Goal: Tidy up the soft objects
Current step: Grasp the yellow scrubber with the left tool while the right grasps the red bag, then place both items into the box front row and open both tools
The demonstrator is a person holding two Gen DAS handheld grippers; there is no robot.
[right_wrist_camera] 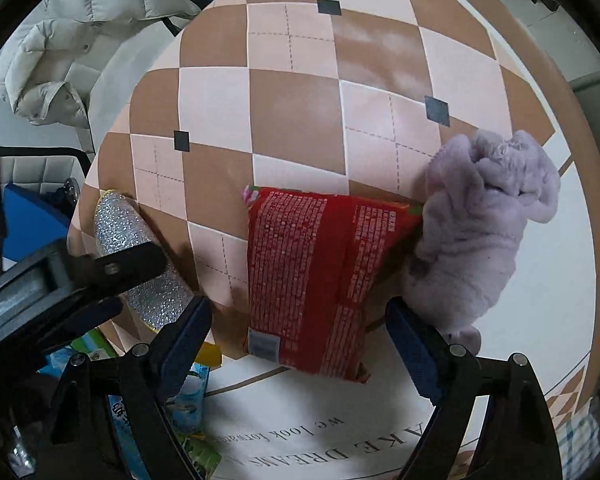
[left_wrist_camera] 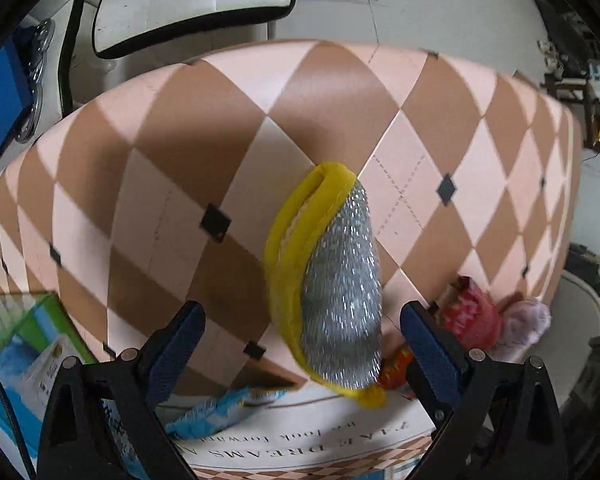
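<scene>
A yellow-edged scouring sponge with a silver glitter face lies on the checked tablecloth, just ahead of my left gripper, which is open with the sponge's near end between its blue fingers. It also shows in the right wrist view, under the left gripper's body. My right gripper is open, its fingers on either side of a red snack bag. A lilac plush cloth lies bunched against the bag's right side, beside the right finger.
A green and blue box stands at the left near edge. A blue packet lies near me. A grey padded jacket hangs on a chair beyond the table. The table's round edge curves on the right.
</scene>
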